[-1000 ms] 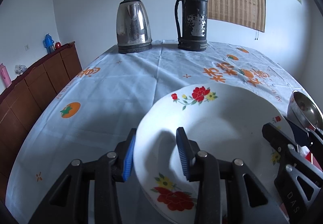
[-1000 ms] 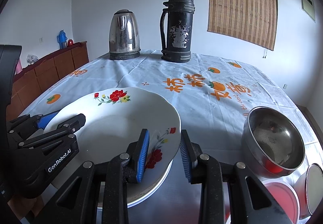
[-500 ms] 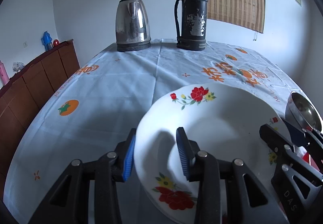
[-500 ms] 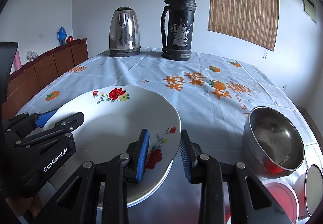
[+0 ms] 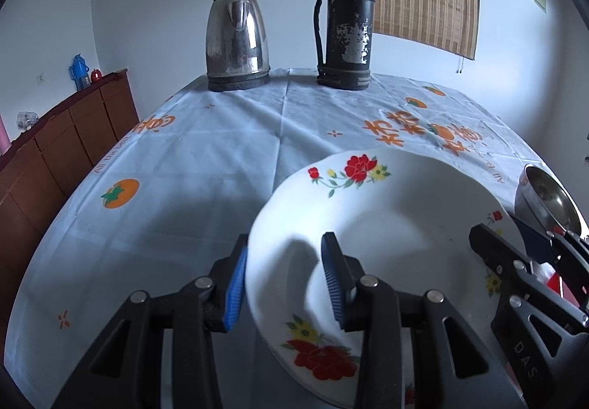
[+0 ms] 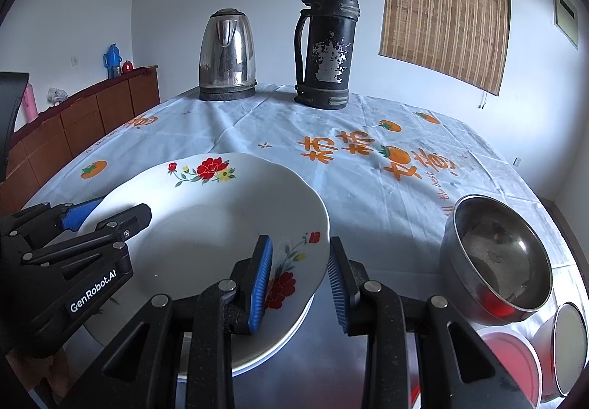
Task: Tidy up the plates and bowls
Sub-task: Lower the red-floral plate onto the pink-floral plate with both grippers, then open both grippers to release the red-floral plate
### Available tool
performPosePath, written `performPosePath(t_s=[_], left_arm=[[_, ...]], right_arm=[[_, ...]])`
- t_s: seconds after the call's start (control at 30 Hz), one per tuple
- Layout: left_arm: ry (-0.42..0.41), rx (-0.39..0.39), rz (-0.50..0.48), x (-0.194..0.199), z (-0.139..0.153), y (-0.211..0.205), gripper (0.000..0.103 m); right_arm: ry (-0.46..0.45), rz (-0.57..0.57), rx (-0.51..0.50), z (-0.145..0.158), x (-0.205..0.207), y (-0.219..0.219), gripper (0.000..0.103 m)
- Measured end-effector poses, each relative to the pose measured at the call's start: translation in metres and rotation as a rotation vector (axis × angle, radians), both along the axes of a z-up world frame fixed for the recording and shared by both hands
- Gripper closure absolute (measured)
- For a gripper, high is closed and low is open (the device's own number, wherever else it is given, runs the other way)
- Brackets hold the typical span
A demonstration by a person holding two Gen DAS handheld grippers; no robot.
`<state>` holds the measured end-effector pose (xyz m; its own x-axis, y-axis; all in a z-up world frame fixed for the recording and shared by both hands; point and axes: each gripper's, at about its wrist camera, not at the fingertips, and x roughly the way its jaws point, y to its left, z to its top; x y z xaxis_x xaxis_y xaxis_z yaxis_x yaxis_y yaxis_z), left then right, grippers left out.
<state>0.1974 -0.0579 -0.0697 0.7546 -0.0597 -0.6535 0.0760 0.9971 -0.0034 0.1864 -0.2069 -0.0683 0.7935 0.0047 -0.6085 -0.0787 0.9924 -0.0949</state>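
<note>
Left gripper [image 5: 285,280] and right gripper [image 6: 300,278] each closed on rim of flowered plate [image 6: 206,225]; metal bowl [image 6: 497,258] at 3 o'clock.

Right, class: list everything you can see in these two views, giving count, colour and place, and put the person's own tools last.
floral plate: one, white with red flowers, top of a plate stack, near table edge
kettle: one, silver, far end
thermos: one, black and worn, right of kettle
steel bowl: one, silver, right of plates
red containers: at least one, bottom right
tablecloth: one, pale with orange print
sideboard: one, brown, left wall
blind: one, tan, back wall
left gripper: straddles plate's left rim
right gripper: straddles plate's right rim
</note>
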Motion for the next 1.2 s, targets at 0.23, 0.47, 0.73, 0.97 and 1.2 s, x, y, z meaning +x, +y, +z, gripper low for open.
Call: performPosePath(t_s=[0.23, 0.47, 0.73, 0.97, 1.2], left_arm=[[0.003, -0.003, -0.010, 0.000, 0.000, 0.001, 0.067], [0.009, -0.003, -0.014, 0.000, 0.000, 0.001, 0.065], [-0.017, 0.008, -0.033, -0.005, 0.002, -0.003, 0.050], [-0.023, -0.002, -0.030, -0.005, 0.002, -0.002, 0.046], [-0.029, -0.016, -0.020, -0.006, 0.003, 0.001, 0.042]], right_arm=[[0.011, 0.001, -0.011, -0.001, -0.001, 0.001, 0.070], [0.033, 0.003, -0.016, -0.002, 0.002, 0.002, 0.070], [0.024, 0.013, -0.028, 0.000, 0.000, 0.005, 0.070], [0.006, 0.023, -0.061, 0.002, -0.003, 0.012, 0.070], [-0.026, 0.034, -0.063, 0.005, -0.008, 0.013, 0.050]])
